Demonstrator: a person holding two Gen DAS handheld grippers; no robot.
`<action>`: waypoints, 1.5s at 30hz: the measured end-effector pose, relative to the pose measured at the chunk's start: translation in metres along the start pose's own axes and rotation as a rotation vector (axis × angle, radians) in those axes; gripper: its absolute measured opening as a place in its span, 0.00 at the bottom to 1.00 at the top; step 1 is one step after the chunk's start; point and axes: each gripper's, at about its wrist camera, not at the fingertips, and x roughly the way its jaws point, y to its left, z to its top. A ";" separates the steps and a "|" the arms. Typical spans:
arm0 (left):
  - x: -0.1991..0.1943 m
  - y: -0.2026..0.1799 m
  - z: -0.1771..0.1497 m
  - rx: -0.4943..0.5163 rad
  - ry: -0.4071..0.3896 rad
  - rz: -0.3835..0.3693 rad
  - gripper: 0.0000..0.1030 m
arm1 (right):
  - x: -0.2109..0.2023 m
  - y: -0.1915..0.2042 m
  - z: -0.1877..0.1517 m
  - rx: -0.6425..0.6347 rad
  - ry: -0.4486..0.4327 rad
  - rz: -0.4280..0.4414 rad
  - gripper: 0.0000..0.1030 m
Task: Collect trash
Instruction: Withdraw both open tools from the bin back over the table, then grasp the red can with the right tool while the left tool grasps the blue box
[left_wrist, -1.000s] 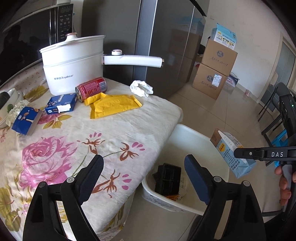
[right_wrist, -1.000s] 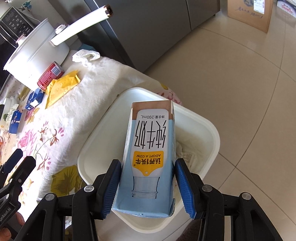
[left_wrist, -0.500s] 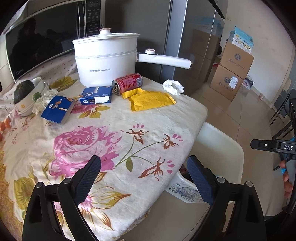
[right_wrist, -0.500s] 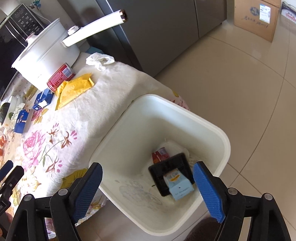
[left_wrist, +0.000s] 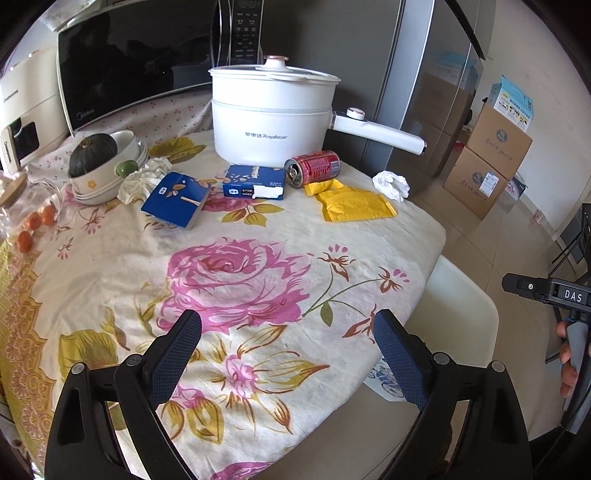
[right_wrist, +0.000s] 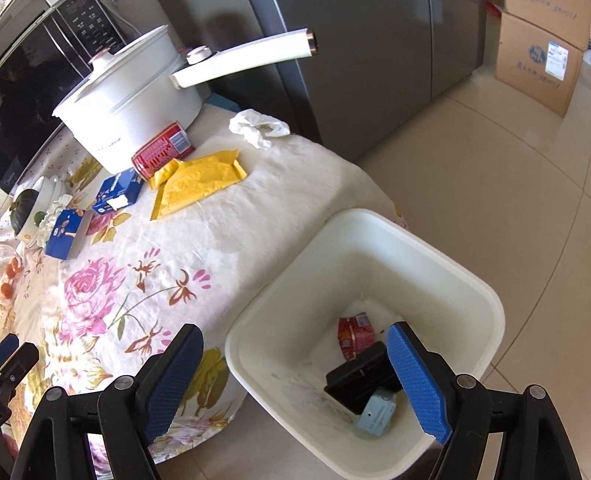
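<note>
My left gripper (left_wrist: 288, 354) is open and empty over the near part of the flowered tablecloth (left_wrist: 236, 280). At the far side lie a red can (left_wrist: 314, 168) on its side, a yellow wrapper (left_wrist: 351, 203), a crumpled white tissue (left_wrist: 391, 184) and two blue boxes (left_wrist: 255, 182) (left_wrist: 175, 199). My right gripper (right_wrist: 295, 376) is open and empty above the white bin (right_wrist: 436, 254) beside the table. In the bin lie a light-blue milk carton (right_wrist: 378, 415), a black tray (right_wrist: 360, 376) and a red wrapper (right_wrist: 354, 332).
A white electric pot (left_wrist: 271, 118) with a long handle stands at the back of the table, before a microwave (left_wrist: 140, 62). Bowls with a dark squash (left_wrist: 103, 162) and small oranges (left_wrist: 33, 225) sit at the left. Cardboard boxes (left_wrist: 491, 166) stand on the floor by the fridge.
My right gripper opened and let the milk carton fall into the bin, then drew back. My left gripper swung left from the bin to face the table.
</note>
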 end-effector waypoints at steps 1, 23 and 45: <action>-0.001 0.004 0.001 -0.003 0.001 0.007 0.93 | 0.001 0.006 0.002 -0.007 -0.001 0.003 0.84; 0.015 0.103 0.018 -0.078 0.016 0.204 0.98 | 0.065 0.115 0.044 -0.180 0.004 -0.022 0.89; 0.108 0.166 0.066 -0.077 -0.016 0.128 0.98 | 0.194 0.172 0.151 -0.431 -0.055 0.099 0.91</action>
